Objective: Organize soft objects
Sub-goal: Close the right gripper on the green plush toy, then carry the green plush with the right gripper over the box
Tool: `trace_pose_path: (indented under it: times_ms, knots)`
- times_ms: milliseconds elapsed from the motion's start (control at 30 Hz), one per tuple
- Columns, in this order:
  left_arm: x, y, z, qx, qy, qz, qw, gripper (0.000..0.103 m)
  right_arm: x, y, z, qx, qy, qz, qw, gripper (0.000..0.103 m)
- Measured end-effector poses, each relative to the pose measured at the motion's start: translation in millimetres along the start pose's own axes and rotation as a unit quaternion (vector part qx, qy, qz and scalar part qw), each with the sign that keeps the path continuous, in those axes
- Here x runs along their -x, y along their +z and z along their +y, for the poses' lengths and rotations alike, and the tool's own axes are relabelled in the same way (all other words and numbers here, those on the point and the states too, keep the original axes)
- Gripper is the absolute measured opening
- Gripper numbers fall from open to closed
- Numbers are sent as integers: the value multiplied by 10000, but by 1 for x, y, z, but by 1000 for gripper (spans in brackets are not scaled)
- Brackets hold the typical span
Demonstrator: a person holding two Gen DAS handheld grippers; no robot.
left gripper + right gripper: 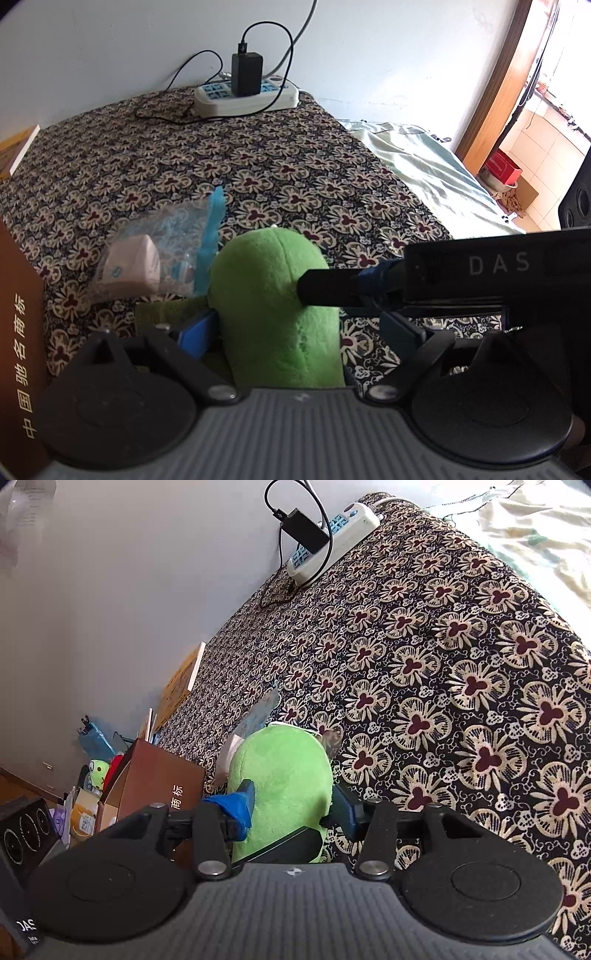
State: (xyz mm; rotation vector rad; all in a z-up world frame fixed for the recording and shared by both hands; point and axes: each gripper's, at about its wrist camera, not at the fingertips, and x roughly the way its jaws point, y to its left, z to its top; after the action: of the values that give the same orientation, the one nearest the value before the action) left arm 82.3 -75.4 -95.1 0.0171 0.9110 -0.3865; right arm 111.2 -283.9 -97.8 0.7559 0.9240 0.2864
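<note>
A green plush toy (273, 306) stands between the two blue-padded fingers of my left gripper (295, 325), which sit wide apart beside it. From the right, a black finger (332, 290) of my right gripper presses into its side. In the right wrist view the same green plush (284, 786) sits between the fingers of my right gripper (291, 805), which close on it. A clear plastic bag (147, 254) holding a pink packet and blue items lies on the patterned cloth (258, 166) just behind the plush.
A brown carton (155, 786) stands at the left. A white power strip (245, 96) with a black charger lies at the far edge by the wall. A yellow book (183, 683) lies at the left edge. A pale bedsheet (436, 173) lies to the right.
</note>
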Motion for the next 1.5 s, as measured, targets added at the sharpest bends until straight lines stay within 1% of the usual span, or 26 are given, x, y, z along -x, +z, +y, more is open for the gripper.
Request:
trace_pose_path:
  times_ms: [133,267,400,533,767,933,1100,1233,1500]
  knots:
    - [-3,1,0,4,59,27,10000,93,-6,3,-5,-231,221,140,9994,34]
    - [0,1,-1,40,17,25,10000,91,-5,1,-5,-78,414,257,9988,32]
    - [6,-1,-6,-1,-23,-6,10000,89,3,-5,-2,167,407,253,9987,31]
    - [18,-5,-14,-32,-100,-96,9999,88,15,-11,2,342,414,115,9985,31]
    - [48,-7,-26,-173,-166,-460,9987,88,40,-18,19,670,453,-273,9963,31]
    - [71,-10,-25,-236,-200,-716,9970,88,51,-22,36,771,472,-492,9947,31]
    - [97,-16,-10,-164,-209,-957,9951,88,52,-31,58,807,558,-646,9931,31]
    - [120,-21,13,-3,-195,-1118,9935,88,45,-37,81,902,664,-684,9914,31]
    - [168,-33,68,156,83,-1450,9893,88,17,-54,141,1162,957,-677,9863,31]
